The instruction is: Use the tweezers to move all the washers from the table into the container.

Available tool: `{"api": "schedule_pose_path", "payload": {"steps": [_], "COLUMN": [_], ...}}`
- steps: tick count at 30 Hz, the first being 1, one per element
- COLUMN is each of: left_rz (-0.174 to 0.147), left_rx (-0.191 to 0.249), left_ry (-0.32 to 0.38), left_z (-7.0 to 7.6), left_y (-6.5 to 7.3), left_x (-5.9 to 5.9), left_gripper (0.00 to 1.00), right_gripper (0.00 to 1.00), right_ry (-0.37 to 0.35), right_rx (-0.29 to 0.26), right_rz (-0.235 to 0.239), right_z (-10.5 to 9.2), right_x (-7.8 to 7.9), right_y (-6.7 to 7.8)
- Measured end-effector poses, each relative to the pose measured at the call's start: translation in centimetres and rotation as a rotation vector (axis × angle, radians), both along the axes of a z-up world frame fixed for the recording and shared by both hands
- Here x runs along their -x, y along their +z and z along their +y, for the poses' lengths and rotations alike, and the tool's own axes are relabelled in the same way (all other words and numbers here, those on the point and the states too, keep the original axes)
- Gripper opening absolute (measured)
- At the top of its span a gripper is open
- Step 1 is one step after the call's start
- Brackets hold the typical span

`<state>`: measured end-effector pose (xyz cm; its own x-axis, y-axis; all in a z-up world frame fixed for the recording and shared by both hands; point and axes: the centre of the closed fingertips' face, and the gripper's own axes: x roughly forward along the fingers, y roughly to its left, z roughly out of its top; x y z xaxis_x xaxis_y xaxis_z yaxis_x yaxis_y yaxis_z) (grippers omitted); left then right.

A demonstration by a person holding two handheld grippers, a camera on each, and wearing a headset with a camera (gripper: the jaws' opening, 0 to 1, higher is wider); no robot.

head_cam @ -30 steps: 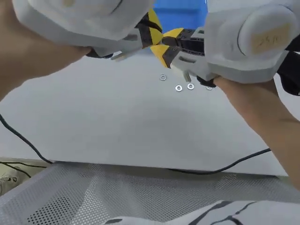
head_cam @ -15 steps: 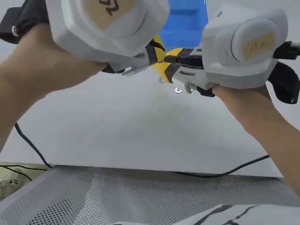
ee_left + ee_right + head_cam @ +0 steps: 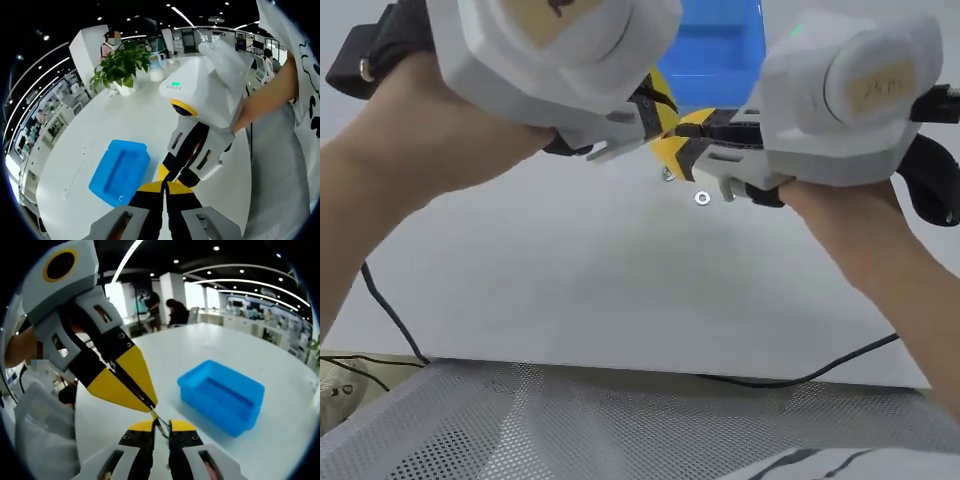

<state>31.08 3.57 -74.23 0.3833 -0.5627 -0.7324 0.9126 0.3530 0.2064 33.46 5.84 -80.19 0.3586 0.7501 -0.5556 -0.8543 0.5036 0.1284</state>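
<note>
The left claw is pinching the tweezers, seemingly seating them in the barely parted right claw, hold unclear. Washers are lying on the table near the container, and a firm regrip is needed first.

Your light's all overhead: ceiling strips glare hard above the blue container in both gripper views, and the fisheye bends everything around it. From your head camera, the table this side of that container is evenly lit, shadows soft, nearest stuff blurry.
</note>
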Motion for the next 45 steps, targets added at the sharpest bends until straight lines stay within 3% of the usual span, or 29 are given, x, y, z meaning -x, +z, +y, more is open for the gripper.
{"api": "schedule_pose_path", "payload": {"steps": [2,4,8,11,16,18,23,28,32,39,45], "left_rz": [-0.005,0.000,0.003,0.003,0.007,-0.007,-0.022,-0.039,-0.078,-0.157,-0.198], "left_rx": [0.003,0.007,0.008,0.010,0.005,-0.003,-0.006,0.010,0.008,0.013,-0.004], "left_ry": [0.005,0.009,0.014,0.016,-0.001,-0.014,-0.015,-0.008,-0.004,0.009,0.015], "left_z": [-0.2,0.0,-0.2,-0.4,-0.8,-1.0,-0.9,-0.9,-0.8,-0.3,0.2], "left_y": [-1.2,-0.5,-0.5,-1.1,-0.9,-0.7,0.0,1.7,2.4,4.6,5.5], "left_x": [-1.6,-1.3,-1.1,-1.5,-1.2,-1.1,-1.2,-1.7,-2.4,-4.4,-5.7], "left_gripper": [0.00,0.00,0.00,0.00,0.00,0.00,0.00,0.00,0.00,0.00,0.00], "right_gripper": [0.07,0.07,0.05,0.04,0.03,0.03,0.03,0.03,0.03,0.03,0.03], "right_ry": [-0.003,-0.006,0.010,0.017,0.037,0.059,0.073,0.071,0.069,0.085,0.084], "right_rx": [-0.008,-0.015,0.003,0.034,0.095,0.119,0.118,0.099,0.075,0.090,0.087], "right_rz": [0.001,0.005,-0.018,-0.040,-0.084,-0.113,-0.115,-0.125,-0.142,-0.217,-0.260], "right_z": [0.0,0.0,0.1,-0.1,-0.4,-0.5,-0.6,-0.6,-0.2,0.3,1.1], "right_x": [0.0,0.0,0.2,0.4,0.6,0.6,0.7,0.2,-0.9,-3.1,-4.7], "right_y": [0.2,0.3,0.3,0.4,0.5,0.7,1.6,3.1,4.4,6.8,8.0]}}
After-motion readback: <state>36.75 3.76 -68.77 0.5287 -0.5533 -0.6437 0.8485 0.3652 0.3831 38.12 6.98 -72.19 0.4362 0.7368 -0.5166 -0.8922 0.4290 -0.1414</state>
